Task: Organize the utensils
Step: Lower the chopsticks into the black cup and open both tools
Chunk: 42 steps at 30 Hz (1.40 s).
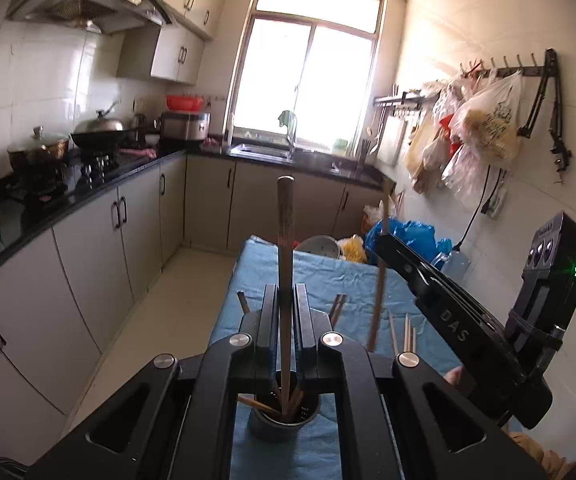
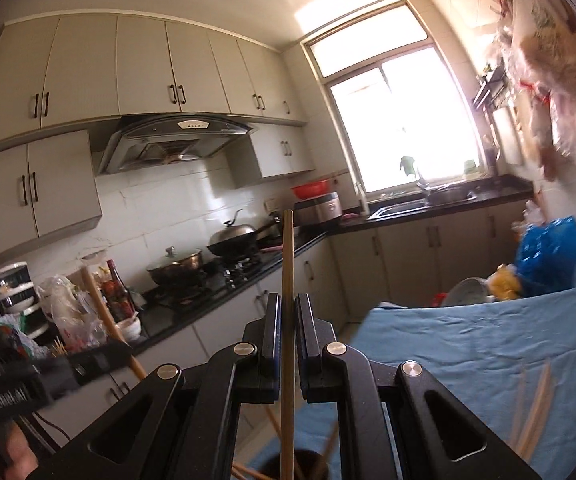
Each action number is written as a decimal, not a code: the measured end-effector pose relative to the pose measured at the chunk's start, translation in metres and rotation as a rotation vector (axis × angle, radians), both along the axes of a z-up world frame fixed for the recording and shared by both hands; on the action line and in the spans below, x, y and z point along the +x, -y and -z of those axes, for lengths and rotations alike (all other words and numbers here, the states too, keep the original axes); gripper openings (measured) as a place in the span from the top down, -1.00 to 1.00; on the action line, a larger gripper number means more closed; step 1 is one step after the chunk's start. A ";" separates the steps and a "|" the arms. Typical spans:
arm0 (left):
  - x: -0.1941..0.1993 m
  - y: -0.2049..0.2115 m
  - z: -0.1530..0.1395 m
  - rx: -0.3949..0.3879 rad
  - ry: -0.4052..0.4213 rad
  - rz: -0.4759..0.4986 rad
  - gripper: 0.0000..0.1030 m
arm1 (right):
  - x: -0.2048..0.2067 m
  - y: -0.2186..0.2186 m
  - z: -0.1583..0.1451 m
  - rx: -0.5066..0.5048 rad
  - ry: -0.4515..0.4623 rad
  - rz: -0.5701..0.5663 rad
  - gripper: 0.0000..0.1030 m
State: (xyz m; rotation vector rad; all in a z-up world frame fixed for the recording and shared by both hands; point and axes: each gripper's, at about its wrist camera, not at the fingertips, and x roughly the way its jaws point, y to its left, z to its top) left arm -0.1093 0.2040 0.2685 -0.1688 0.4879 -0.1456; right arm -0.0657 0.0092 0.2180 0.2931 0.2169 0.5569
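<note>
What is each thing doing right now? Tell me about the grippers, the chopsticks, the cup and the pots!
Left gripper: shut on a dark chopstick, held upright.
Right gripper: shut on a light chopstick, held upright.
Cup: standing upright on the blue cloth, with chopsticks inside.
Loose chopsticks: lying on the cloth.
Pot: lid on.
Wok: lid on.
Window: bright; I cannot tell if it is open.

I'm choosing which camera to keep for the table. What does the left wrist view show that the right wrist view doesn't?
Left only: the wall hook rack and the whole dark cup of chopsticks.
Right only: the upper cabinets in full.
Both: blue cloth, window, stove pots, and each view's tongs shut on an upright chopstick.
</note>
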 end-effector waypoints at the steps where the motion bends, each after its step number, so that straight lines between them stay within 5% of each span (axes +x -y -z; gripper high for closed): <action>1: 0.007 -0.001 0.003 -0.002 -0.010 0.003 0.88 | 0.007 -0.007 0.004 0.003 -0.005 -0.002 0.86; 10: 0.052 -0.007 0.040 -0.034 -0.124 0.022 0.88 | 0.044 -0.034 0.038 -0.037 -0.053 0.025 0.86; 28: 0.050 0.004 0.045 -0.012 -0.129 -0.015 0.87 | 0.045 -0.035 0.062 -0.131 -0.073 0.034 0.83; 33: 0.042 0.002 0.040 -0.020 -0.124 -0.038 0.86 | 0.042 -0.026 0.056 -0.102 -0.074 0.053 0.42; 37: 0.030 0.001 0.031 -0.018 -0.097 -0.062 0.85 | 0.034 -0.008 0.045 -0.087 -0.055 0.083 0.39; 42: 0.018 0.001 0.025 -0.015 -0.074 -0.082 0.48 | 0.019 0.019 0.032 -0.073 -0.037 0.129 0.20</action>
